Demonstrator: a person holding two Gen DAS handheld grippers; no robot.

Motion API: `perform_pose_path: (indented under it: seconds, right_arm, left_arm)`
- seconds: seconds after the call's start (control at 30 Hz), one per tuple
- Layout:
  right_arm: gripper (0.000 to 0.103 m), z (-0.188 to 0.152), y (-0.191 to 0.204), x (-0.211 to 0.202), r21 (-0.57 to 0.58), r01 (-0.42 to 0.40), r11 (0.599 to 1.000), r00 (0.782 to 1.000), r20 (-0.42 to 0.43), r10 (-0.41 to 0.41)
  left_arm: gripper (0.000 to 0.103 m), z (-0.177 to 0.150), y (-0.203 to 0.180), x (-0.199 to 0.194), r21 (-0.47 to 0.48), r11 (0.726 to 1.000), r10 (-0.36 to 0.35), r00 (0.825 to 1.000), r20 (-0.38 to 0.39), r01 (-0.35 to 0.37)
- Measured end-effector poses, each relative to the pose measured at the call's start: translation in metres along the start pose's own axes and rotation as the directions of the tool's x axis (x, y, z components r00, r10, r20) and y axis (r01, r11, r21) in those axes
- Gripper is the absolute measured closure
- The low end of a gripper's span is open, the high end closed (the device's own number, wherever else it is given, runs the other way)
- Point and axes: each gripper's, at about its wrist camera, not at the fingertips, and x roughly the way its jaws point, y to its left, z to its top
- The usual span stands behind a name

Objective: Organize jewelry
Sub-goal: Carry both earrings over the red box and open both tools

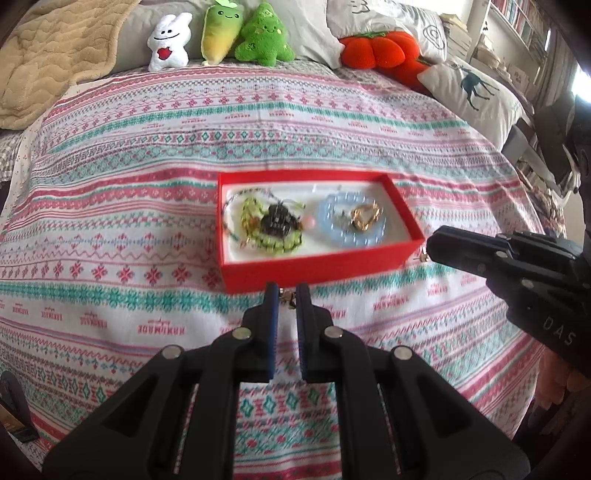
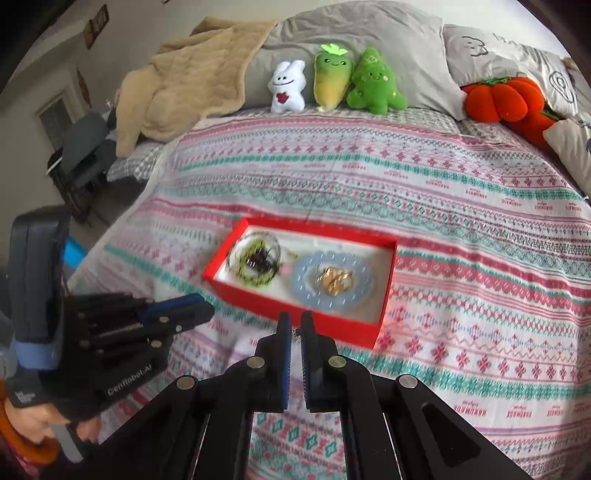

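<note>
Our left gripper point(image 1: 287, 295) hovers just before the near wall of the red box point(image 1: 314, 273), its fingers closed down on a small earring point(image 1: 287, 298) pinched between the tips. Our right gripper point(image 2: 294, 326) sits at the box's near right corner, likewise clamped on a tiny stud earring point(image 2: 295, 333), whose post shows at its tip in the left view. The box lies on the patterned bedspread point(image 1: 147, 177). Inside it we see a green bead bracelet point(image 1: 273, 229) tangled with dark pieces on the left, and a pale blue bead bracelet point(image 1: 354, 221) ringing a gold chain piece point(image 1: 365, 218) on the right. Nothing lies between either gripper and the box. At the head of the bed stand a white plush point(image 1: 169, 42), two green plushes point(image 1: 264, 35), an orange pumpkin plush point(image 1: 376, 50) and a beige blanket point(image 1: 55, 55).
</note>
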Motion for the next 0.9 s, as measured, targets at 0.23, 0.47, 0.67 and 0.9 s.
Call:
perform_pose_path:
  seconds: [0.23,0.47,0.67,0.9]
  right_arm:
    - [0.098,0.024,-0.02,0.014,0.072,0.009,0.997,1.0,-0.009,-0.008]
    - [0.098,0.029,-0.036,0.035,0.125,0.005,0.992,0.999,-0.05,0.002]
    - [0.087,0.028,-0.041,0.038,0.13,0.019,0.991,0.998,-0.059,-0.011]
    - [0.083,0.021,-0.045,0.019,0.151,0.081,0.985,0.996,-0.056,-0.073]
  left_arm:
    - [0.092,0.027,-0.013,0.013,0.001,1.0,-0.008,0.999,0.043,0.008]
    - [0.092,0.042,-0.011,0.036,-0.021,1.0,0.01,0.999,0.039,-0.009]
    - [0.071,0.047,-0.01,0.032,-0.04,0.999,-0.004,0.999,0.045,0.006]
    - [0.04,0.045,-0.006,0.01,-0.069,0.997,0.044,0.999,0.017,-0.043]
